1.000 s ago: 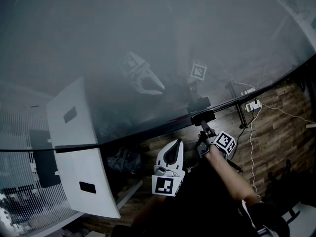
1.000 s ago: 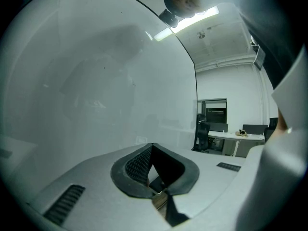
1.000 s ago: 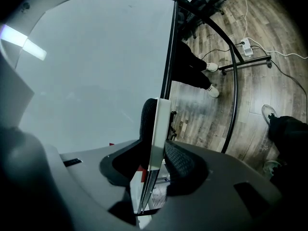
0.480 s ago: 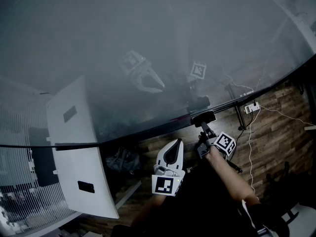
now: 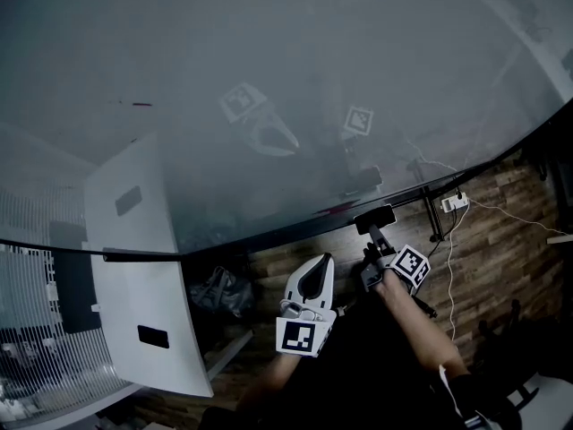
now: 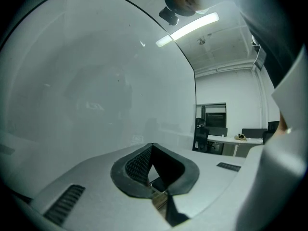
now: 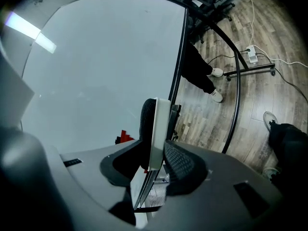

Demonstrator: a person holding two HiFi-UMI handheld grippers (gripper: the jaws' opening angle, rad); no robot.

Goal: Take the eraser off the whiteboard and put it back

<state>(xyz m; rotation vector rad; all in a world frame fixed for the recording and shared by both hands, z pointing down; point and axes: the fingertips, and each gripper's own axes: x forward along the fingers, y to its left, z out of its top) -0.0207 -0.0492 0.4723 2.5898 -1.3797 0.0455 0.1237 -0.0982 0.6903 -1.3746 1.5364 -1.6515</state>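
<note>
The left gripper hangs low in the middle of the head view, white, with its marker cube nearest the camera. Its own view shows the left gripper clenched, pad tips meeting, with nothing between them. It points at the whiteboard; past the board's edge an office desk and dark chairs stand well apart from it. The whiteboard fills the upper part of the head view, and faint reflections of both grippers show on it.

To the right, the right gripper is held by a bare forearm and reaches up to the board's dark lower edge. It grasps the eraser, which sits just at that edge. In the right gripper view the right gripper has its two pads pressed on the eraser, held edge-on, white back to the right and black felt turned toward the whiteboard. I cannot tell whether the felt touches the surface. A small red thing shows low against the board beside it.

Farther right lies the wooden floor, with a white power strip and loose cables.
</note>
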